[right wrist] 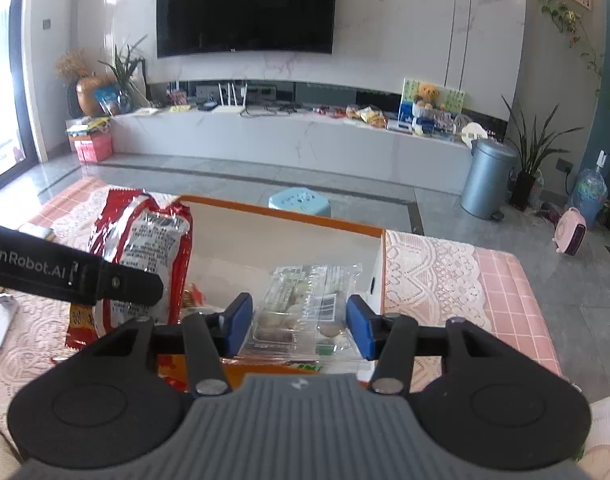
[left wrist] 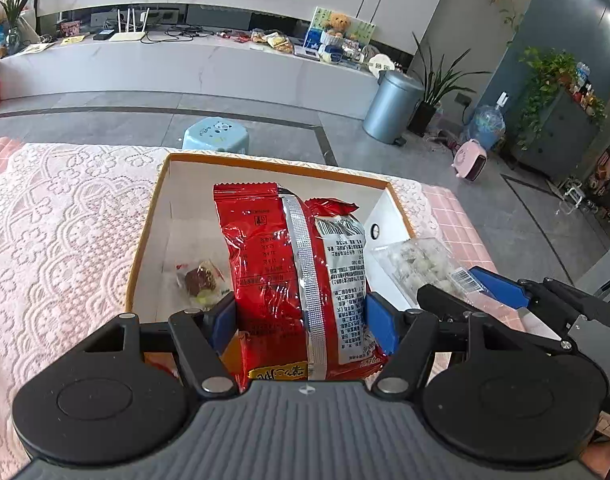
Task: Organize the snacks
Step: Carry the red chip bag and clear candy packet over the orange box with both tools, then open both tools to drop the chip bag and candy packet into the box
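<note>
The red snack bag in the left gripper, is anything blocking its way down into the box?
Nothing visible blocks it. The red snack bag, held by the left gripper, hangs over the open box. Below lies only a small wrapped candy toward the left; the right gripper's clear packet is alongside.

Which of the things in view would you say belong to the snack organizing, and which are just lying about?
Job: red snack bag in the left gripper; clear snack packet in the right gripper; orange-rimmed box; small wrapped sweet inside it.

Lying about: blue stool, bin, pink heater.
</note>
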`<state>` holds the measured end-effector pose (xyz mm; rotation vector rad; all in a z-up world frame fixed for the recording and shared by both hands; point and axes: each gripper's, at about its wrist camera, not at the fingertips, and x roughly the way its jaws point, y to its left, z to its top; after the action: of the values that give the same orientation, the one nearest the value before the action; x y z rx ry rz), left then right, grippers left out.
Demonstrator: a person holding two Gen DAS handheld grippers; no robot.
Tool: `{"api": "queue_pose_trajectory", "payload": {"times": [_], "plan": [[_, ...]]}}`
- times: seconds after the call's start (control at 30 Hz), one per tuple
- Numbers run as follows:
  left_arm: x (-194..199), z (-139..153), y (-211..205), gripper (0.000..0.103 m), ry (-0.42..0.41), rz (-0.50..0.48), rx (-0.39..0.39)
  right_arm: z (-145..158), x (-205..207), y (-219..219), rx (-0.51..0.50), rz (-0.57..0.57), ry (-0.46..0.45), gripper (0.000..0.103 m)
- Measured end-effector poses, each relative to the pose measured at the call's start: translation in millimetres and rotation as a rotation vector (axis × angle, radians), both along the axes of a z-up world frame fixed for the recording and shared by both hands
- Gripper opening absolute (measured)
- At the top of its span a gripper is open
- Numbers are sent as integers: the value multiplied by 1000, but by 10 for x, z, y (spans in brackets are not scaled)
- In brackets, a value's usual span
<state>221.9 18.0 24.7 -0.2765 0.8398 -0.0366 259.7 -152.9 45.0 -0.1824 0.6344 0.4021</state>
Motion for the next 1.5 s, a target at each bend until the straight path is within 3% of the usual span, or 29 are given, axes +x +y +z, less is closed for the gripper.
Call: {"api": "queue_pose_trajectory", "payload": {"times": [0.5,0.8,0.97,1.33,1.5], "plan": [[685,-542,31,77,134,-40,34,-584,832,285,-176,41,157,50],[877,-835,44,74,242,-65,42,-883,1208,379,-239,79,308,50],[933,-963,8,74,283,-77,79,-962,1261,465,-299,103,342,50],[1040,-1027,27,79,348,-51,117,-1029,1385,565,-399,128,398,50],[1030,-957,47,82,333,-46,110,-1019,1402,572,-401,124,419,56]]}}
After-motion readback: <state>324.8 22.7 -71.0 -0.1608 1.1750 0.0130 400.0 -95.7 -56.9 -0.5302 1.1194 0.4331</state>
